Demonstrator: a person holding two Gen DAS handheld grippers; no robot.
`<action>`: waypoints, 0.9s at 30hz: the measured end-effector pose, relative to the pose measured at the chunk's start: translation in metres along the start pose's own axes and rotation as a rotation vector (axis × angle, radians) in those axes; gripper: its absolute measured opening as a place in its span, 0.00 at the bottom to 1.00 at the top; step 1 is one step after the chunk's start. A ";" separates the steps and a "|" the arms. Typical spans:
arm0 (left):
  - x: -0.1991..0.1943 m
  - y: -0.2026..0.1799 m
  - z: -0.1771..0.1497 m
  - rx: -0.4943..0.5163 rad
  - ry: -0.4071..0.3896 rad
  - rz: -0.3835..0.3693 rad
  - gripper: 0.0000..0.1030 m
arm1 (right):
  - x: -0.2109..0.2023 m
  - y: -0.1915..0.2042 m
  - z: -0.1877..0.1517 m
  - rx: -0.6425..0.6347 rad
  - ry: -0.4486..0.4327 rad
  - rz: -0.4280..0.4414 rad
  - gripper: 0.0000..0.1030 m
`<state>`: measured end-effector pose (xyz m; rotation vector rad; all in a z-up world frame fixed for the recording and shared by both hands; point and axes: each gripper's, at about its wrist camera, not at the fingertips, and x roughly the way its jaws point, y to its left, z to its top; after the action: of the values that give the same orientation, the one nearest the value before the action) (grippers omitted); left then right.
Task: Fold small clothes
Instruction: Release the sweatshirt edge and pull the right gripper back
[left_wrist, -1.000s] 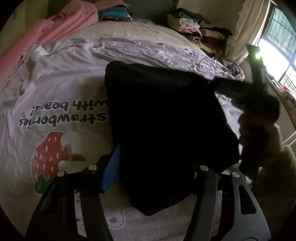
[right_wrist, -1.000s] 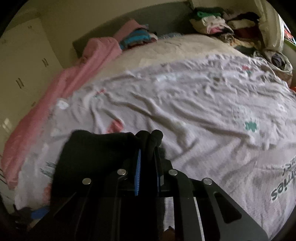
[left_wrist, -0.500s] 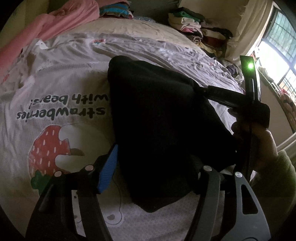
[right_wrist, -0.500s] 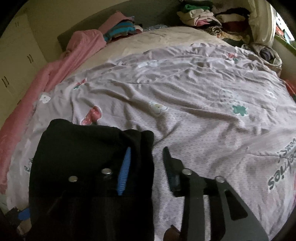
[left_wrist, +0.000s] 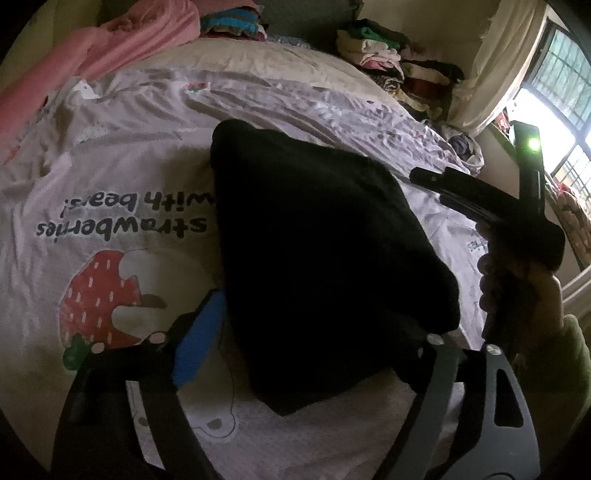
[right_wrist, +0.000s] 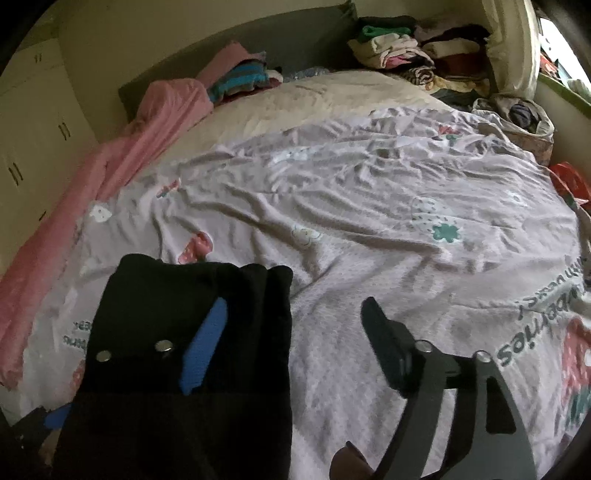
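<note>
Black fabric fills the middle of your left wrist view: the black garment (left_wrist: 317, 258) lies folded on the printed bedspread (left_wrist: 110, 177), and your left gripper (left_wrist: 314, 332) straddles its near end. Starting at the left, the blue pad (left_wrist: 199, 336) stands just off the cloth's left edge with a sliver of bedspread showing; across on the right, the other finger disappears against the dark cloth, so contact there can't be called. Those jaws have just been opening and now stand spread wide, garment between them, no pinch visible. Further right, your right hand (left_wrist: 517, 295) holds the right gripper (left_wrist: 428, 181) clear of the cloth's far right corner.

Switch to the right wrist view and go left to right again: the garment sits low on the left, its blue-padded finger (right_wrist: 203, 350) over the cloth, while the dark finger on the right hovers over bare bedspread, well apart. These jaws have just been opening too and grip nothing.

The garment itself reads as a thick, dark, roughly rectangular bundle, its far edge bunched into soft ridges, near corner tapering to a point.
</note>
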<state>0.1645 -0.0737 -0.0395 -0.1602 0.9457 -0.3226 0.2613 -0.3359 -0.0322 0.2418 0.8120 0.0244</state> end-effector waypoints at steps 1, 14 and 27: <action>-0.003 -0.001 0.000 0.000 -0.005 0.001 0.81 | -0.005 -0.001 0.000 0.003 -0.007 0.009 0.81; -0.033 -0.007 0.005 0.004 -0.061 0.019 0.91 | -0.087 0.013 -0.003 0.001 -0.116 0.128 0.95; -0.081 -0.002 -0.012 0.015 -0.151 0.038 0.91 | -0.158 0.042 -0.056 -0.070 -0.211 0.161 0.96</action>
<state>0.1107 -0.0483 0.0162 -0.1512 0.7960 -0.2787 0.1154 -0.3019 0.0533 0.2389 0.5792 0.1760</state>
